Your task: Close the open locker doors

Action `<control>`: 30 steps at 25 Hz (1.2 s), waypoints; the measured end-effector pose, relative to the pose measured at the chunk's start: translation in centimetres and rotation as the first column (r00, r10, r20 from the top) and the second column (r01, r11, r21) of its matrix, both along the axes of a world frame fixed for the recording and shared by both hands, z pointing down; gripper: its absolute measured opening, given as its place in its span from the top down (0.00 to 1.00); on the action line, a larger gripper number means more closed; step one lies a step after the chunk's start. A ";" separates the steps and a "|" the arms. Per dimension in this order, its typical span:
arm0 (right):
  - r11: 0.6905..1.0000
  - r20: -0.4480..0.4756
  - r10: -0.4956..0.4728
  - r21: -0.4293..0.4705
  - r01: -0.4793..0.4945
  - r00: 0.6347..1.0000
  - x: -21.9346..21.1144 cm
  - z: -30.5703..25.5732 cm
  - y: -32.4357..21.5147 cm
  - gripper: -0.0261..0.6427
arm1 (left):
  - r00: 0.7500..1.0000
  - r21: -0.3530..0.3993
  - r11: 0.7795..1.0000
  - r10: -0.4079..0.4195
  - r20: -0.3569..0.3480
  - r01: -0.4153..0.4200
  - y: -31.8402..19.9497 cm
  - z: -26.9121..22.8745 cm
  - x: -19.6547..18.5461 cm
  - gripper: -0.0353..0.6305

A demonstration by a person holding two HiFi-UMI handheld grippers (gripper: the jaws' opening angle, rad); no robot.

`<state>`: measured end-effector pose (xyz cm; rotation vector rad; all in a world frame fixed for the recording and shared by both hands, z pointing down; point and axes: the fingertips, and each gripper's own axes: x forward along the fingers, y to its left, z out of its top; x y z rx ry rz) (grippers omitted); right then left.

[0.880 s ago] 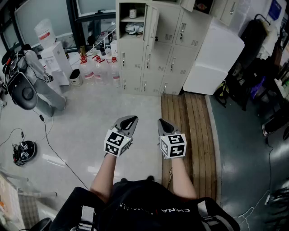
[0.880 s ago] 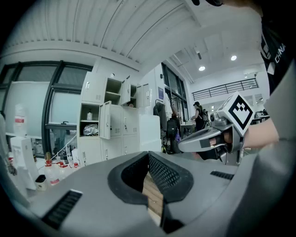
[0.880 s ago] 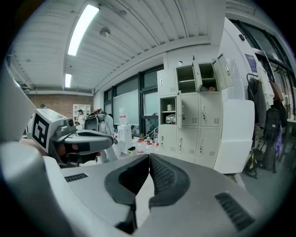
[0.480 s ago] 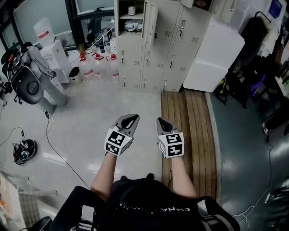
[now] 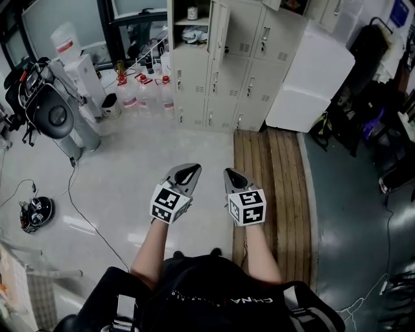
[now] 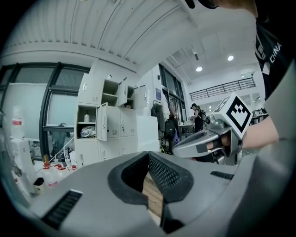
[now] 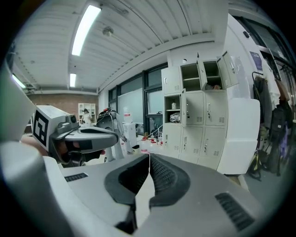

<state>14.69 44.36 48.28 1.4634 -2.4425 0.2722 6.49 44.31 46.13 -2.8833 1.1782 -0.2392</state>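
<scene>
**Desk:** What do your claws look like right now?

**Me:** I have my left gripper (image 5: 187, 172) low in front of me. Its jaws are pressed together with nothing between them. My right gripper (image 5: 232, 174) is just beside it, not touching, and its jaws are also closed tip to tip and empty.

**Desk:** What's under them?

**Me:** There is pale floor (image 5: 130, 168) below the left one. The right one is over the near edge of a strip of wooden planks (image 5: 272, 188).

**Desk:** And the lockers?

**Me:** The lockers (image 5: 224, 78) stand at the far side of the room, well apart from both claws. One door (image 5: 219, 31) in an upper row hangs open beside a bare compartment (image 5: 189, 19) with a shelf and small items on it. In my right gripper view I also see the top-row doors (image 7: 230, 69) swung open. Clear bottles (image 5: 139, 94) with red caps stand on the floor just left of the lockers. A big white block (image 5: 311, 78) sits against their right side.
</scene>
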 end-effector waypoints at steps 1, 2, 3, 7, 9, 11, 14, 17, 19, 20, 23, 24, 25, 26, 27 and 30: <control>1.000 -0.003 -0.004 0.000 0.004 1.000 -0.1 0.0 0.0 0.91 | 1.000 0.000 1.000 -0.003 0.007 0.003 -0.1 0.1 0.0 0.91; 1.000 -0.005 -0.006 0.000 0.006 1.000 -0.1 0.0 -0.1 0.91 | 1.000 0.000 1.000 -0.007 0.013 0.007 -0.2 0.1 -0.1 0.91; 1.000 -0.008 -0.005 -0.001 0.005 1.000 -0.1 0.0 -0.2 0.91 | 1.000 -0.001 1.000 -0.010 0.016 0.010 -0.2 0.2 -0.1 0.92; 1.000 -0.013 0.006 -0.007 -0.006 1.000 0.6 0.0 -0.2 0.91 | 1.000 -0.015 1.000 -0.008 -0.003 0.007 0.0 0.1 0.1 0.92; 1.000 -0.011 0.010 -0.008 -0.010 1.000 0.9 -0.1 -0.2 0.91 | 1.000 -0.019 1.000 -0.005 -0.006 0.005 0.1 0.2 0.3 0.91; 1.000 -0.008 0.011 -0.011 -0.011 1.000 1.2 0.1 -0.3 0.91 | 1.000 -0.021 1.000 -0.005 0.000 0.005 0.0 0.3 0.4 0.91; 1.000 -0.008 0.007 -0.019 -0.007 1.000 1.7 0.6 -0.2 0.91 | 1.000 -0.023 1.000 -0.005 0.019 0.006 0.0 0.9 1.0 0.91; 1.000 -0.003 0.001 -0.031 -0.001 1.000 2.4 1.1 0.0 0.91 | 1.000 -0.038 0.999 -0.017 0.021 0.018 0.2 1.6 1.6 0.91; 0.999 0.004 0.000 -0.038 0.000 1.000 3.2 1.3 0.0 0.91 | 0.999 -0.051 0.998 -0.025 0.031 0.027 0.2 2.0 2.2 0.91; 0.999 0.008 0.001 -0.039 -0.001 1.000 3.5 1.4 0.0 0.91 | 0.999 -0.059 0.998 -0.026 0.037 0.028 0.1 2.2 2.5 0.91; 0.999 0.015 0.003 -0.042 -0.003 1.000 4.5 1.7 -0.3 0.91 | 0.999 -0.075 0.997 -0.030 0.041 0.033 -0.3 2.8 3.3 0.91; 0.999 0.015 0.002 -0.043 -0.002 1.000 5.0 1.9 -0.4 0.91 | 0.999 -0.077 0.996 -0.032 0.037 0.035 -0.4 3.0 3.7 0.91; 0.999 0.014 0.001 -0.044 -0.001 1.000 5.5 2.1 -0.4 0.91 | 0.999 -0.078 0.996 -0.035 0.033 0.037 -0.5 3.1 4.2 0.91; 0.999 0.014 0.001 -0.044 -0.001 1.000 6.2 2.3 -0.4 0.91 | 0.999 -0.077 0.996 -0.037 0.032 0.040 -0.6 3.2 4.8 0.91; 0.999 0.015 0.003 -0.045 -0.002 1.000 6.9 2.4 -0.5 0.91 | 0.999 -0.075 0.996 -0.040 0.031 0.042 -0.7 3.3 5.4 0.91; 0.999 0.030 0.012 -0.043 -0.010 0.999 9.0 2.3 -1.0 0.91 | 0.999 -0.073 0.996 -0.046 0.026 0.048 -1.2 3.2 7.1 0.91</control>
